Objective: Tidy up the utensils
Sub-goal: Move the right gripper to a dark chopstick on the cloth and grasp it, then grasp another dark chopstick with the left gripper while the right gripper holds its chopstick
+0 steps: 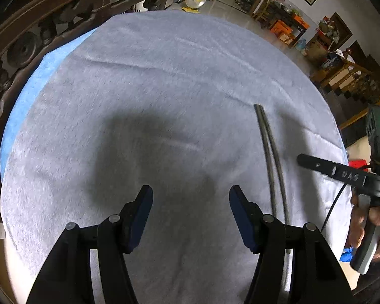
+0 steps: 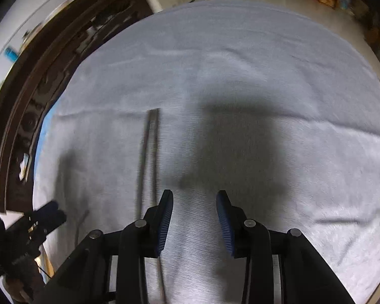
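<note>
A pair of dark chopsticks (image 1: 271, 157) lies on the grey cloth (image 1: 164, 76) that covers the counter, the two sticks side by side, touching at their far ends and drifting slightly apart toward the near edge. By that tidy lie, this pair looks already set in order, though whether it is in its final place cannot be judged, since no holder, tray or other utensil shows in either view. The left gripper (image 1: 190, 197) hangs above bare cloth with its jaws standing wide and nothing between them; the chopsticks run just to its right, passing behind its right finger. The right gripper (image 2: 194, 200) is likewise empty, its jaws narrower but apart, with the chopsticks (image 2: 149, 152) just to its left; from the left wrist view it appears at the right edge, held in a hand (image 1: 367, 217). Both views are somewhat blurred. If more utensils remain to be sorted, they lie outside what can be seen, so the remaining work cannot be told.
</note>
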